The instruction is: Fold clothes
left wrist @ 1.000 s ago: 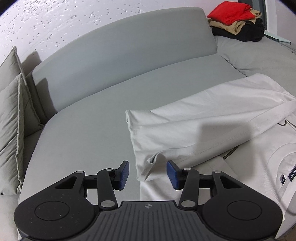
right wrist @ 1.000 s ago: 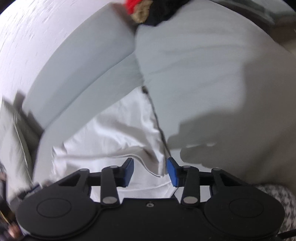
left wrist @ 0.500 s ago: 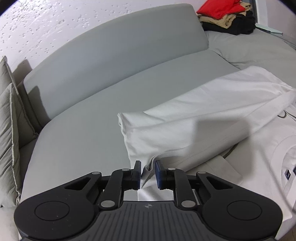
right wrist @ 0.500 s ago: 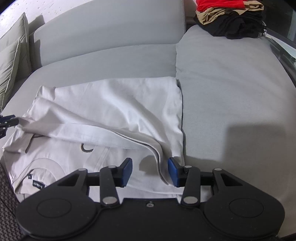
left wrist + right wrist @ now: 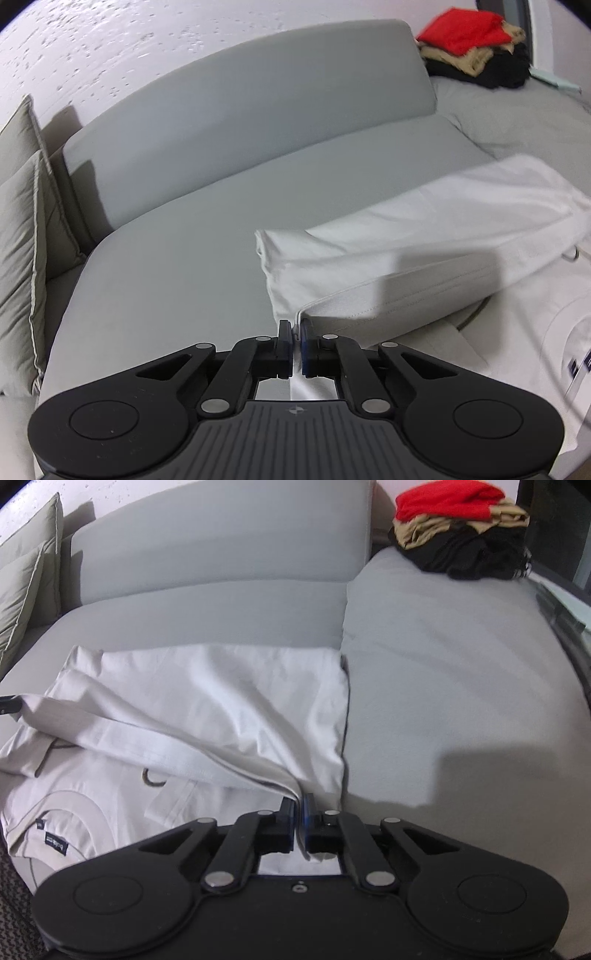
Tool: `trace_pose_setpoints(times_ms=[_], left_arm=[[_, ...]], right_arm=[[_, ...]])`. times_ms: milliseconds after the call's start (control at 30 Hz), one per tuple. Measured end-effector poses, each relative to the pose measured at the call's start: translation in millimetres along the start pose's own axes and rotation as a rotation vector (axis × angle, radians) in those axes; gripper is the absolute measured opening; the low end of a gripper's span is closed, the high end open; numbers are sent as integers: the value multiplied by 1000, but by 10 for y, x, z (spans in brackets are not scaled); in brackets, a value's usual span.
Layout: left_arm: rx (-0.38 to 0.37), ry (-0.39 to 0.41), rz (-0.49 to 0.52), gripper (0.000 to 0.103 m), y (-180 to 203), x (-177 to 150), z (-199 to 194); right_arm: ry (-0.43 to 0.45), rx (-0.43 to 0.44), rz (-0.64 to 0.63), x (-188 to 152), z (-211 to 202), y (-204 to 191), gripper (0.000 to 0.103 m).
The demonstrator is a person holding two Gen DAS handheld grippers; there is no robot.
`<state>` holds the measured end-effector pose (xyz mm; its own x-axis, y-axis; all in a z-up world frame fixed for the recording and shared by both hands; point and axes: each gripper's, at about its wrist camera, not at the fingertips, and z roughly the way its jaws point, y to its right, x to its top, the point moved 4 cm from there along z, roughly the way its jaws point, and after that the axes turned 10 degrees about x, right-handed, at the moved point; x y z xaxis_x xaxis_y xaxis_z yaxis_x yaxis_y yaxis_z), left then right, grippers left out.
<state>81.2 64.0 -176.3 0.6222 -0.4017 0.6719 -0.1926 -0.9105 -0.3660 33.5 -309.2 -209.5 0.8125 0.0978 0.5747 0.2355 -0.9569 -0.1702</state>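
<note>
Right wrist view alone shows both tools point(image 5: 298, 808) point(image 5: 9, 704) pinching the white shirt's point(image 5: 207, 686) folded hem.

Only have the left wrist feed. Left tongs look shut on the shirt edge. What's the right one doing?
Observer: The right tongs are shut on the shirt too, at the corner of the folded flap nearest that camera.
Operator: Where's that corner on the sofa?
Observer: Right beside the seam between the two seat cushions. The shirt's side edge runs along it.
Operator: Is my side visible from there?
Observer: Only the tip of the left tongs, at the frame's left edge, on the flap's other end.
</note>
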Motion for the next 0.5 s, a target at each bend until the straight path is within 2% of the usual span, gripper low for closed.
trace_pose_setpoints(times_ms=[233,333,500], left_arm=[[69,151,-72,4,-230,49,-440],[73,132,-80,4,-191,-104,-584],[78,16,-96,4,-47,-349,-525]], right_arm=[[64,-74,-66,172,-356,-38,3],[70,-88,-90,100,-500,-89,3],[25,-94,-102,-193,-456,-172,3]])
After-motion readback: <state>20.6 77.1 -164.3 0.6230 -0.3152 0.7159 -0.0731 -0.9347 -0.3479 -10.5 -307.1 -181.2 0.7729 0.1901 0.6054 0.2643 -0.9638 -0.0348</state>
